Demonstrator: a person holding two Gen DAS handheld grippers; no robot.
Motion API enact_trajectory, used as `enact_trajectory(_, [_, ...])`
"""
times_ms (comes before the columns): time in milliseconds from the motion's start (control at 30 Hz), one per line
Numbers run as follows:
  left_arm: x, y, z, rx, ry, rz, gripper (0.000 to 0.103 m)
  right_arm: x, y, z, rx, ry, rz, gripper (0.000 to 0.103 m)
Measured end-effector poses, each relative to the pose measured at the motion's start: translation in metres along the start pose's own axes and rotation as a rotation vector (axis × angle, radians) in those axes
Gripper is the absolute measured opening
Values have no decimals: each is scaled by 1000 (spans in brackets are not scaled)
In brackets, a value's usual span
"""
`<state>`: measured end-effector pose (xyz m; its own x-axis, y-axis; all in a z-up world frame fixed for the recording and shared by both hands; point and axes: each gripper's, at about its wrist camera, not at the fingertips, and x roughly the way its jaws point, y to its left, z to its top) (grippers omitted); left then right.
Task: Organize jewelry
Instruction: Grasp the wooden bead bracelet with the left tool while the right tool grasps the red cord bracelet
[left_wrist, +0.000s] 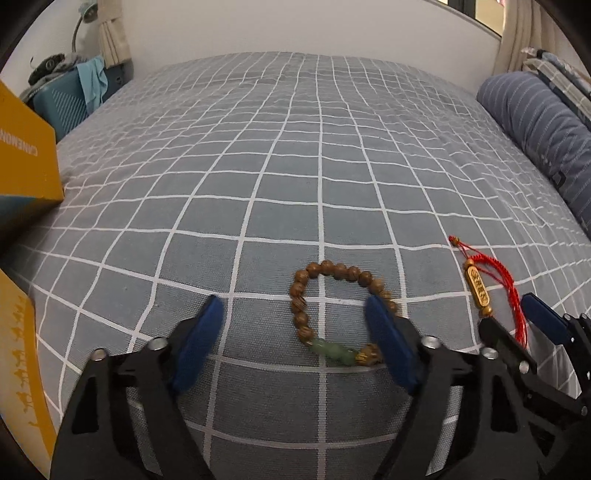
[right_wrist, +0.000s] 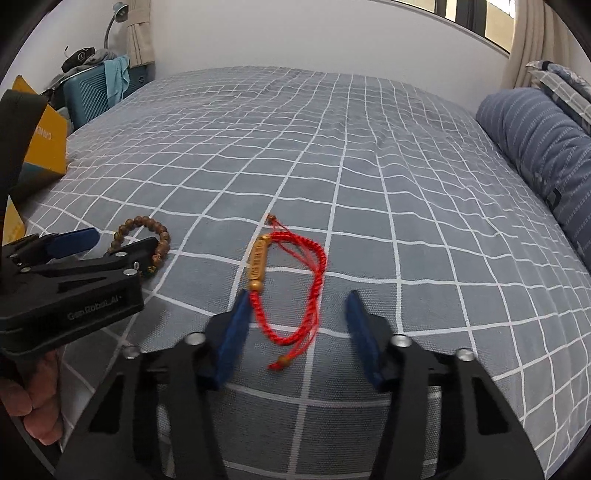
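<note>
A brown wooden bead bracelet (left_wrist: 306, 291) with green stones lies on the grey checked bedspread (left_wrist: 295, 166). My left gripper (left_wrist: 295, 306) is open, its blue pads on either side of the bracelet, the right pad over its right edge. A red cord bracelet (right_wrist: 317, 266) with a gold tube charm (right_wrist: 258, 262) lies between the open pads of my right gripper (right_wrist: 299, 299). The red bracelet also shows in the left wrist view (left_wrist: 480, 288), with the right gripper (left_wrist: 517, 317) beside it. The left gripper (right_wrist: 107, 240) and bead bracelet (right_wrist: 147, 225) show at left in the right wrist view.
A yellow box (left_wrist: 26, 162) stands at the bed's left edge, also in the right wrist view (right_wrist: 44, 140). A blue striped pillow (left_wrist: 543, 133) lies at the right. A teal suitcase (right_wrist: 92, 92) with clothes stands beyond the bed's far left corner.
</note>
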<state>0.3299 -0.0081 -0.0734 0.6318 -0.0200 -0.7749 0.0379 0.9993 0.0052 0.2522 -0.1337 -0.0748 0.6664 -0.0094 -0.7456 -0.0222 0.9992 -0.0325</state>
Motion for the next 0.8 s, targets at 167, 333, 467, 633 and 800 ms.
enact_trajectory(167, [-4, 4, -2, -15, -12, -2, 40, 1, -4, -1, 26, -1, 6, 24])
enact_trajectory(333, [-8, 15, -2, -71, -28, -19, 9, -1, -10, -2, 51, -8, 6, 14])
enact_trajectory(467, [-11, 16, -3, -77, -37, -24, 9, -3, -11, -3, 60, -15, 8, 13])
enact_trajectory(633, [-12, 21, -4, -101, -34, -58, 9, -4, -12, -3, 66, -19, 7, 13])
enact_trajectory(800, [-13, 23, -4, -99, -32, -65, 9, -5, -12, -2, 68, -13, 2, 13])
